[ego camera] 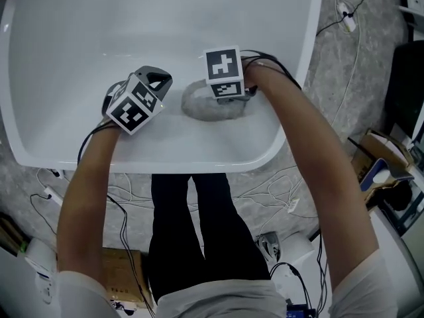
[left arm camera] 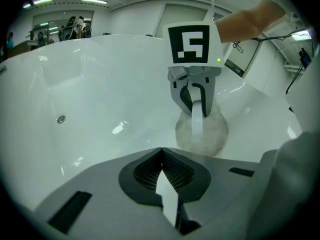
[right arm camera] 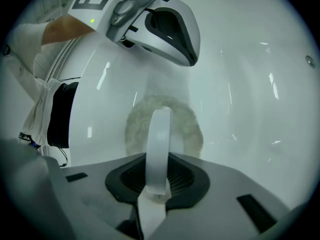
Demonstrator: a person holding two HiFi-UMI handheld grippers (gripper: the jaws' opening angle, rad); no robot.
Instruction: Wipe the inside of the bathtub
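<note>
Pad (ego camera: 211, 109) (round, fluffy) is pressed on bathtub (ego camera: 132, 25) inner wall, centre of frame, its strap (right arm camera: 159, 144) clamped by right gripper (right arm camera: 156, 191). Left gripper (left arm camera: 165, 196) is clenched on nothing, just left of it.

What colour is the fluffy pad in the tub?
The pad is pale greyish white, clearest in the right gripper view.

Inside the bathtub (ego camera: 66, 45), the wiping pad (ego camera: 199, 109) lies on the bottom under the right gripper (ego camera: 225, 99), the left gripper (ego camera: 159, 82) just left of it.
</note>
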